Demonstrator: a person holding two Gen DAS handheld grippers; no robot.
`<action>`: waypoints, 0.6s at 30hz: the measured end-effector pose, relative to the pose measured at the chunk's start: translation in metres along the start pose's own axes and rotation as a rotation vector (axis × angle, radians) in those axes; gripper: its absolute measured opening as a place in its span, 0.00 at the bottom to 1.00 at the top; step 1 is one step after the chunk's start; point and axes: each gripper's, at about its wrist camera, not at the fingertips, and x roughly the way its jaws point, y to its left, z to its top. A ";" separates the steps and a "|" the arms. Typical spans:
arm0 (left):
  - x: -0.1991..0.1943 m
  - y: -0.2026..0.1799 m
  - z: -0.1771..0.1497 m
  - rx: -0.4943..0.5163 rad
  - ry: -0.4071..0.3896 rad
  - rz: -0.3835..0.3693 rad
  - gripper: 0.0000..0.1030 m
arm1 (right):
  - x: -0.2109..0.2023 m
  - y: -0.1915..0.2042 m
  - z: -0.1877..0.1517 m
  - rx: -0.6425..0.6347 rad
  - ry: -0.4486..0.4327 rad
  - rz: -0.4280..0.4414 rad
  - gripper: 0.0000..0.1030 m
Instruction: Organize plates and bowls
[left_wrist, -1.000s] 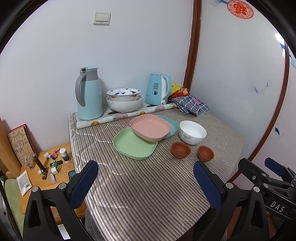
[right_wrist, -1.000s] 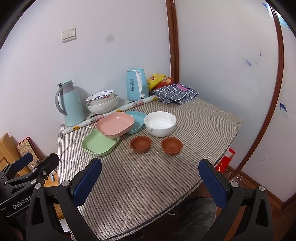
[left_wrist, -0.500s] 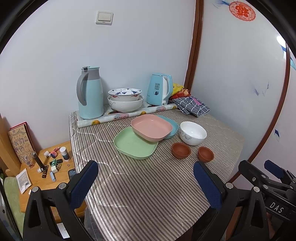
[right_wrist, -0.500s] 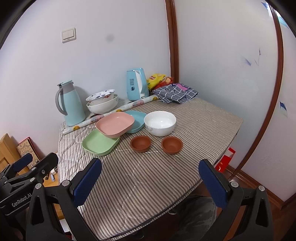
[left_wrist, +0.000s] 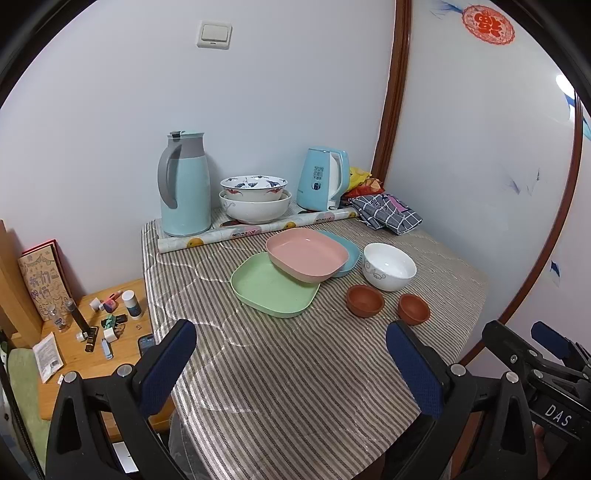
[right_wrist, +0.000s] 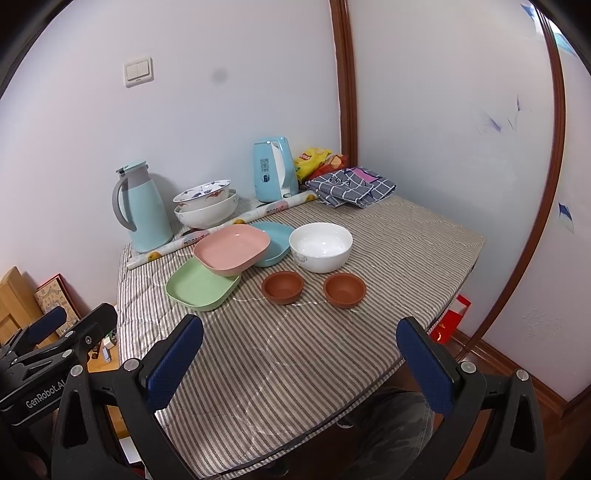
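A pink plate (left_wrist: 306, 256) rests tilted across a green plate (left_wrist: 271, 286) and a blue plate (left_wrist: 349, 253) on the striped table (left_wrist: 295, 369). A white bowl (left_wrist: 389, 266) stands to their right, with two small brown bowls (left_wrist: 364, 300) (left_wrist: 413, 308) in front of it. The same pink plate (right_wrist: 232, 249), green plate (right_wrist: 199, 286), blue plate (right_wrist: 275, 236), white bowl (right_wrist: 320, 245) and brown bowls (right_wrist: 282, 286) (right_wrist: 344, 289) show in the right wrist view. My left gripper (left_wrist: 291, 363) and right gripper (right_wrist: 301, 358) are open, empty and well short of the dishes.
At the back stand a blue thermos jug (left_wrist: 184, 190), two stacked patterned bowls (left_wrist: 255, 201), a blue kettle (left_wrist: 325, 179), a rolled sheet (left_wrist: 255, 230), snack bags (right_wrist: 314, 157) and a checked cloth (left_wrist: 386, 212). A low wooden side table (left_wrist: 96, 332) with small items is at left.
The left wrist view has shifted slightly, so the scene sits a little to the right. Nothing on the table has moved. Both grippers stay open.
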 end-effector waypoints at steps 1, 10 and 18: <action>0.000 0.000 0.000 -0.002 -0.002 0.002 1.00 | 0.000 0.000 0.000 0.002 0.001 -0.001 1.00; 0.001 0.005 0.001 -0.010 0.002 -0.005 1.00 | 0.003 -0.001 0.003 0.005 0.006 0.002 1.00; 0.016 0.004 0.016 -0.012 0.033 0.006 1.00 | 0.013 0.002 0.013 -0.009 0.015 0.008 1.00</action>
